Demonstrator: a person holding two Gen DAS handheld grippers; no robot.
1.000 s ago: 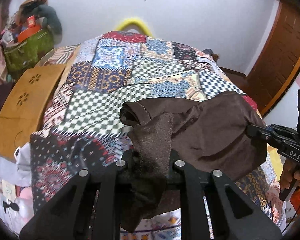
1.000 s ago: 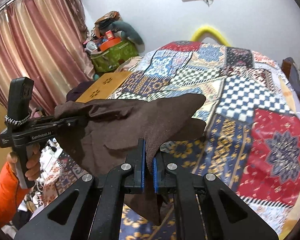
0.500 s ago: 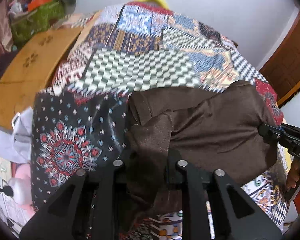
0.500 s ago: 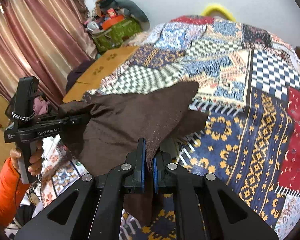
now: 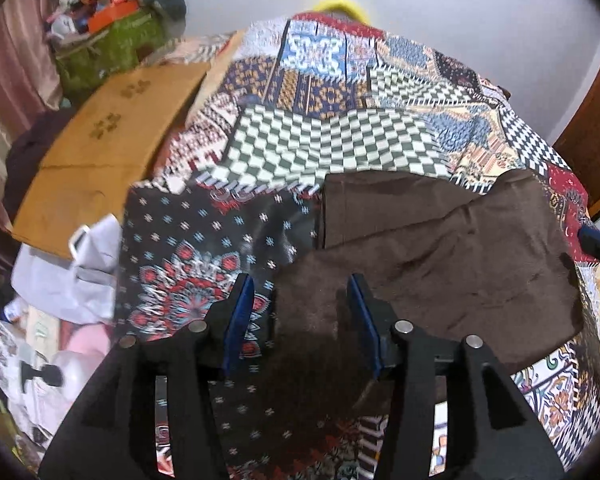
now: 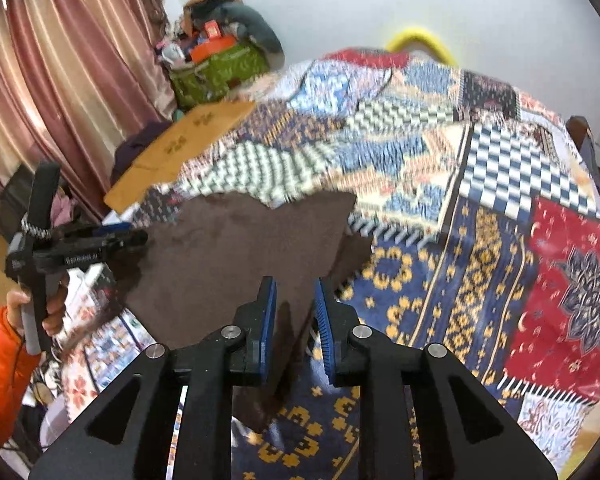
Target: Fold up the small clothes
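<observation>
A small dark brown garment (image 5: 440, 256) lies spread on the patchwork bedspread (image 5: 332, 140) near its front edge, one layer folded over another. My left gripper (image 5: 300, 304) is open, its blue-padded jaws standing on either side of the garment's near left corner. My right gripper (image 6: 295, 304) is open too, its jaws on either side of the garment's (image 6: 236, 256) near right corner. In the right wrist view the left gripper (image 6: 136, 237) is seen from the side at the cloth's left edge, held by a hand in an orange sleeve.
A brown cardboard sheet (image 5: 100, 148) lies at the bed's left side. A green bag (image 5: 112, 48) piled with things stands by the pink curtain (image 6: 60, 80). White bags and clutter (image 5: 60, 280) sit on the floor at the left. A wooden door (image 5: 596, 128) is at the right.
Both grippers have opened and let go of the brown garment. It was held up above the bed and now lies flat on the bedspread. Both cameras tilted down.
</observation>
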